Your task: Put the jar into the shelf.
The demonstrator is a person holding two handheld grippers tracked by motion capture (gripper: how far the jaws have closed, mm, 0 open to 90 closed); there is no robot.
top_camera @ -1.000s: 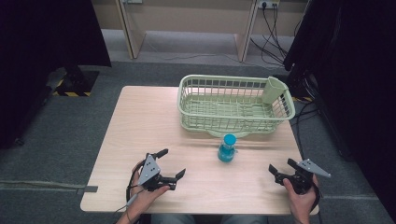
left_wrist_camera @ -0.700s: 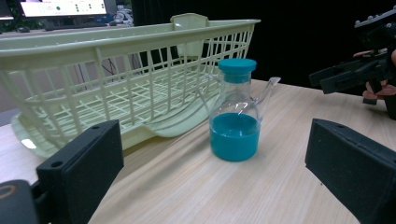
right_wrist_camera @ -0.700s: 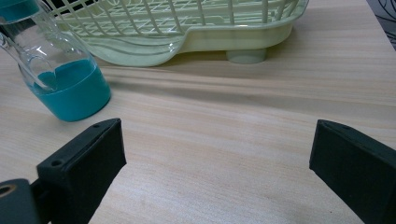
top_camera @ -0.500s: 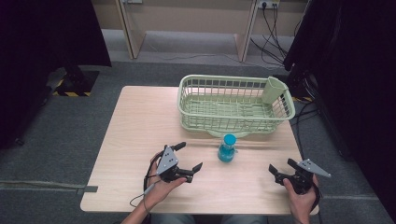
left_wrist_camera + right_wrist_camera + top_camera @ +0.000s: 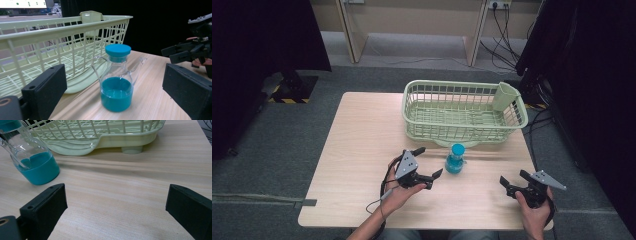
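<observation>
The left gripper (image 5: 428, 162) has moved right across the table since the earlier frames, and now sits just left of the bottle (image 5: 455, 158), jaws spread wide and gripping nothing. In the left gripper view the bottle (image 5: 117, 79) stands upright between the two black jaws but farther off, untouched. The right gripper (image 5: 514, 179) has kept its place near the table's right front corner, also released, its jaws apart over bare wood; the bottle (image 5: 31, 160) lies off to its left.

There is one bottle, one basket and two grippers. The bottle is clear glass or plastic, rounded, with a thin handle and a small spout, a flat round blue cap, and blue liquid filling its lower part. It stands on the table (image 5: 362, 135) just in front of the basket (image 5: 462, 112), close to its lip but apart from it. The basket is pale green plastic, an open lattice of thin bars with a solid rim and a small cup-shaped holder at its far right corner. The tabletop is light wood grain, smooth.
</observation>
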